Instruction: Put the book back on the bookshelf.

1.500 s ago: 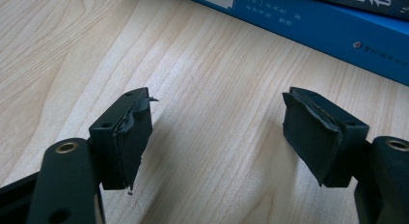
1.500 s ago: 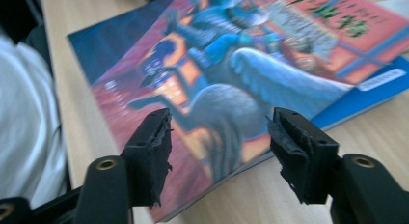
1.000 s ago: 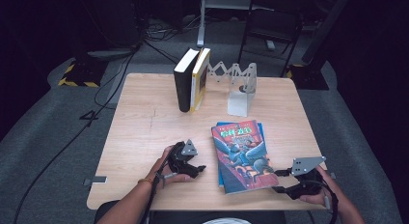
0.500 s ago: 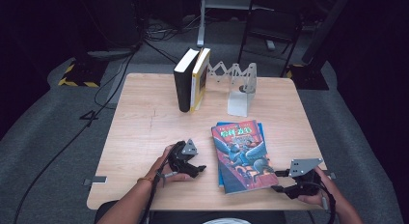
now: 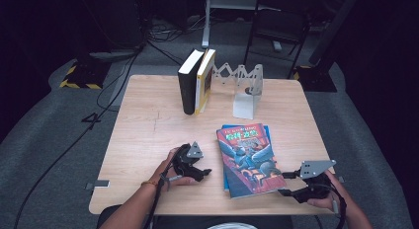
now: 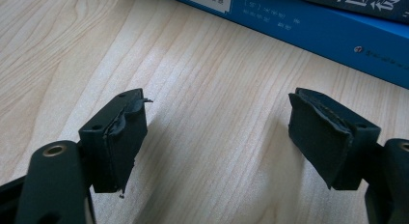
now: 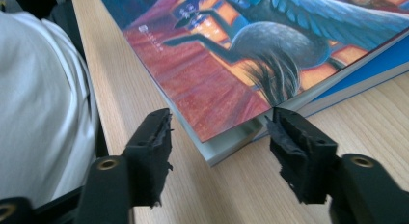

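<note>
The right gripper [image 5: 290, 183] has just been opening its jaws, and in the right gripper view they now stand wide on either side of the near corner of the top book [image 7: 231, 55], the pads clear of it on both sides, with the corner lying just ahead of the gap rather than pinched; against the high views from a second ago neither hand has shifted and the stack of 2 books sits where it sat. That reads as a grip being lined up, not yet taken: the jaws look set to slide over the corner of the illustrated paperback [image 5: 249, 159] and close on it, probably to lift it off the blue book [image 7: 366, 72] beneath. The stack lies flat on the wooden table [image 5: 148, 135], near its front edge and to the right of centre, the top cover turned slightly askew so that the blue one shows along its edges. The left gripper [image 5: 200, 171] rests low on the table just left of the stack, its jaws also wide with nothing between them, and the blue book's edge [image 6: 308, 26] lies near, ahead of its pads, apart from them. At the far side 2 upright books [image 5: 196, 81] lean together beside a metal bookend [image 5: 247, 93].
</note>
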A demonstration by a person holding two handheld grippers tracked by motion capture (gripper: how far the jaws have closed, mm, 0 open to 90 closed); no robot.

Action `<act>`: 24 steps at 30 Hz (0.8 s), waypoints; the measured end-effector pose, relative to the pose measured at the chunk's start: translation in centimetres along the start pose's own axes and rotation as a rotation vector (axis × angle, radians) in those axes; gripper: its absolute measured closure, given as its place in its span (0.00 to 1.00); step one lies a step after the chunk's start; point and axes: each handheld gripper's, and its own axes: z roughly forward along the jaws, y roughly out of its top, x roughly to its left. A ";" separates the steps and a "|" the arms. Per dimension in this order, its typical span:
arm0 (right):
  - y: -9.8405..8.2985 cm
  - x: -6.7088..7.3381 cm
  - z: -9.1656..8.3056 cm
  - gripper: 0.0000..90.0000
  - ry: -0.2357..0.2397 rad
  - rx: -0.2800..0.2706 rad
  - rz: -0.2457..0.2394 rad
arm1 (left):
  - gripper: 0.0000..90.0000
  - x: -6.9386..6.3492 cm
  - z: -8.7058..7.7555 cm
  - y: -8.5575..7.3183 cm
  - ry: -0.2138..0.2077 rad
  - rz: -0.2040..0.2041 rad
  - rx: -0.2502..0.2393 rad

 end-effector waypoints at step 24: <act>-0.6 -0.1 0.2 0.68 -0.001 0.111 -0.051 | 0.24 -0.1 0.1 0.1 0.002 -0.001 -0.002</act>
